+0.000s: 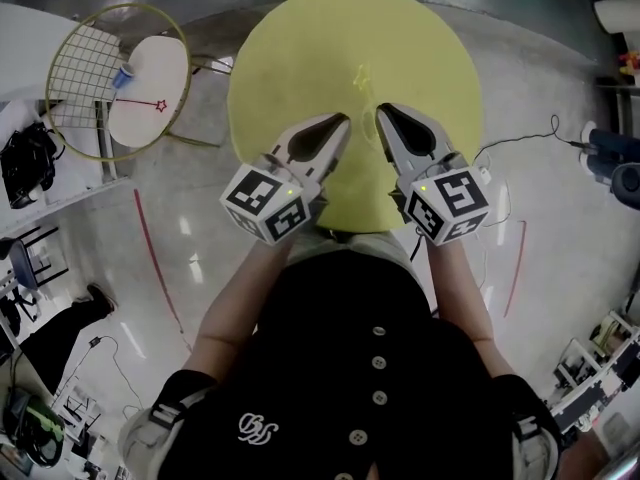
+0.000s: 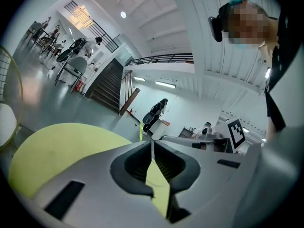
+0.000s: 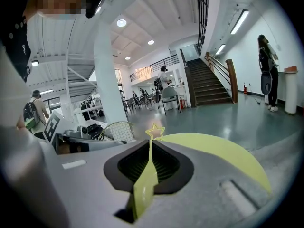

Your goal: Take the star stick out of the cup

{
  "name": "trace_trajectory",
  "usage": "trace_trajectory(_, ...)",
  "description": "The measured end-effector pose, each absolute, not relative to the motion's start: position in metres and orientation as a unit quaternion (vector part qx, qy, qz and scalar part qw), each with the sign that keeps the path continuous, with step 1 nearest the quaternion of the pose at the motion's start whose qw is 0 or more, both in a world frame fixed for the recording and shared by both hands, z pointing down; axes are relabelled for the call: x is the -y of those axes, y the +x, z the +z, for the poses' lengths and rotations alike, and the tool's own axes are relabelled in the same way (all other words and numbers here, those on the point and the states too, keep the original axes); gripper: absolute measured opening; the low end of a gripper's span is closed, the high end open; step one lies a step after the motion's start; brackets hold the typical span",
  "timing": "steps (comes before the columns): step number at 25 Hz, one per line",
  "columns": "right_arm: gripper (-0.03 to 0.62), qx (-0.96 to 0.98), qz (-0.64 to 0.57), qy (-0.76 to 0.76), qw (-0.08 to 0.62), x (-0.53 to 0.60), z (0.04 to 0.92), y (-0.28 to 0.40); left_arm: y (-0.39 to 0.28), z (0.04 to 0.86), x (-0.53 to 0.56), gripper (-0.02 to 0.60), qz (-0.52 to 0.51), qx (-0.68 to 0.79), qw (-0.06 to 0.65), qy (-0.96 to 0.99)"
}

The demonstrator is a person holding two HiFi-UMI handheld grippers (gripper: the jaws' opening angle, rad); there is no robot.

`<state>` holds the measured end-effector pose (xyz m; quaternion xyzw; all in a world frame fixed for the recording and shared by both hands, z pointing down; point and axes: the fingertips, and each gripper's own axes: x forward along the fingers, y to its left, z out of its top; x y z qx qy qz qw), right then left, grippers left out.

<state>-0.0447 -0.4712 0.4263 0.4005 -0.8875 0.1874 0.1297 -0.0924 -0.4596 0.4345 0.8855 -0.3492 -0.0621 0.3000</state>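
The star stick (image 3: 155,131) is seen just past the tips of the right gripper (image 3: 151,142). Its small yellow outline star stands upright above the far edge of the round yellow table (image 1: 300,48). The right gripper's jaws are pressed together, and the thin shaft appears to be pinched at their seam, though the contact itself is hidden behind the tips. The left gripper (image 2: 152,144) is likewise closed, with nothing between its jaws, and is held just beside the right one over the table. No cup is seen near the stick, so it is judged to be already out. A small blue cup (image 1: 122,76) is made out only on the white table (image 1: 150,58) well off to the left, with a red star (image 1: 160,105) lying by it. The stick is judged to be very light and slender, and probably springy rather than stiff. The open star is the part most easily bent or snapped. Hold is best taken on the straight shaft below the star, never on the points. Because the shaft is so narrow and probably smooth, it may swivel or slide between flat pads. A firm, centred pinch is called for, not a hard squeeze.
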Motion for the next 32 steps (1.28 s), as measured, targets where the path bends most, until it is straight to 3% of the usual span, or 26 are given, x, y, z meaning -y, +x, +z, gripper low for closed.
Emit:
trace_trajectory(4,0.011,0.884,0.191,0.401,0.146,0.477,0.438,-0.05,-0.091,0.441,0.466,0.028,-0.065,0.342,0.308,0.885)
trace_trajectory(7,0.083,0.883,0.199,0.394,0.161,0.48,0.447,-0.055,-0.093,0.446,0.471,0.028,-0.067,0.342,0.315,0.883)
trace_trajectory(16,0.121,0.877,0.204,0.388,0.196,0.489,0.467,-0.061,-0.091,0.46,0.479,0.028,-0.059,0.331,0.328,0.883)
trace_trajectory(32,0.107,0.861,0.201,0.402,0.237,0.498,0.488,-0.058,-0.093,0.468,0.484,0.028,-0.063,0.326,0.329,0.884)
